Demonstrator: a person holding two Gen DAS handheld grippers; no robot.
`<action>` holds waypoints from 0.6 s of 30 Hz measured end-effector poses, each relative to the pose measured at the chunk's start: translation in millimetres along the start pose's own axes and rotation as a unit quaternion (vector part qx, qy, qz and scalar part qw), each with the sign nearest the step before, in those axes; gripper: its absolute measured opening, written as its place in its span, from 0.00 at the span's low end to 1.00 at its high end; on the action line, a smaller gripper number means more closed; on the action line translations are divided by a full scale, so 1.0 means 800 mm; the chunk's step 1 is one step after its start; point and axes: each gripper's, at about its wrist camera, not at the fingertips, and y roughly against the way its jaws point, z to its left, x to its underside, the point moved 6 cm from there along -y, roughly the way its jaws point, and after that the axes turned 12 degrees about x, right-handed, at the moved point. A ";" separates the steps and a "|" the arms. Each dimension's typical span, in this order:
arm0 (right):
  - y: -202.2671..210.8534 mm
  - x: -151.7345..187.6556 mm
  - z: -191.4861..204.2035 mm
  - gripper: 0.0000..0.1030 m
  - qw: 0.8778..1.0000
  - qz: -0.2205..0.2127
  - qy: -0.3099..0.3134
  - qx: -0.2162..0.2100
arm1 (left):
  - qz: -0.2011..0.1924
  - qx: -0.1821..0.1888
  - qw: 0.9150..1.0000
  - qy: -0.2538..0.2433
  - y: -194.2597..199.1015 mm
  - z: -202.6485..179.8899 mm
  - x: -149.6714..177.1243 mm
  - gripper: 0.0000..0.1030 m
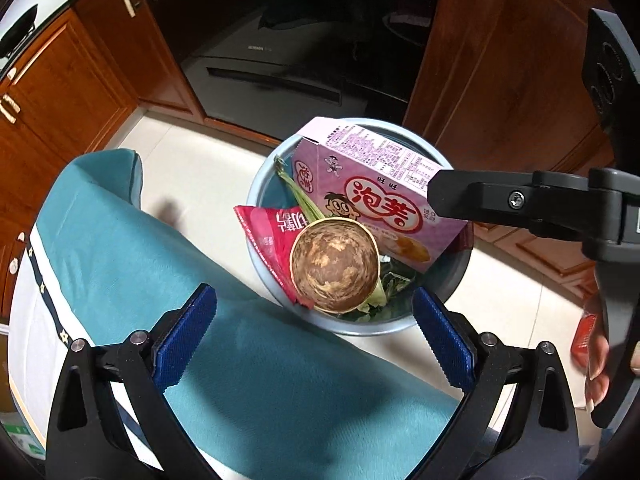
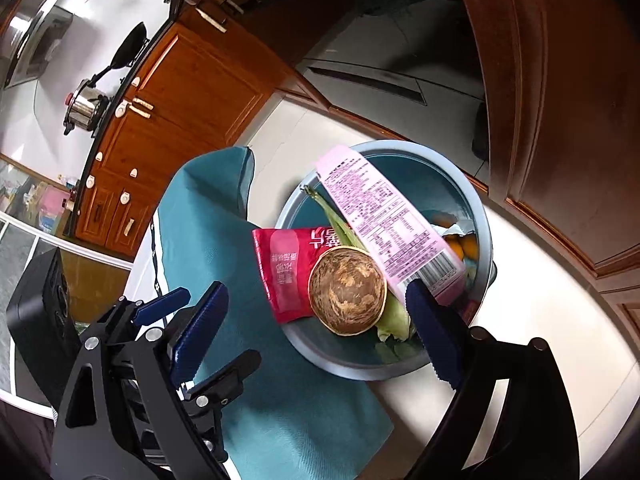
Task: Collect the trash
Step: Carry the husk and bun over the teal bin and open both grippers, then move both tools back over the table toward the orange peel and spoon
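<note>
One round blue bin (image 1: 256, 256) stands on the pale floor, holding one pink snack box (image 1: 372, 192), one red wrapper (image 1: 268, 240), one brown-stained paper cup (image 1: 334, 266) and green vegetable scraps (image 1: 304, 196). Two grippers hover above: the left gripper (image 1: 316, 340) and the right gripper (image 2: 308, 332), both spread apart and empty. One teal cloth (image 1: 200, 280) lies nearer, left.

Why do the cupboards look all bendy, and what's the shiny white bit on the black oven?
Left wrist view: the fisheye lens curves the wooden cupboards near the edges; the pale patch on the black oven door is reflected light. Right wrist view: cupboards bend too, the wall by the steel pot looks washed out, corners go dark.
</note>
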 end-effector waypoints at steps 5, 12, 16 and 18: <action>0.013 0.007 0.013 0.84 1.000 -0.005 0.008 0.009 | -0.015 0.001 1.000 0.004 0.023 0.001 0.011 0.95; 0.031 0.029 0.051 0.84 0.999 -0.008 0.033 0.018 | -0.042 0.002 0.999 0.012 0.066 0.011 0.035 0.95; 0.038 0.046 0.086 0.84 0.998 -0.008 0.056 0.016 | -0.056 -0.003 0.998 0.027 0.094 0.029 0.063 0.96; 0.038 0.056 0.107 0.84 0.998 -0.005 0.068 0.013 | -0.061 -0.008 0.997 0.036 0.106 0.040 0.077 0.96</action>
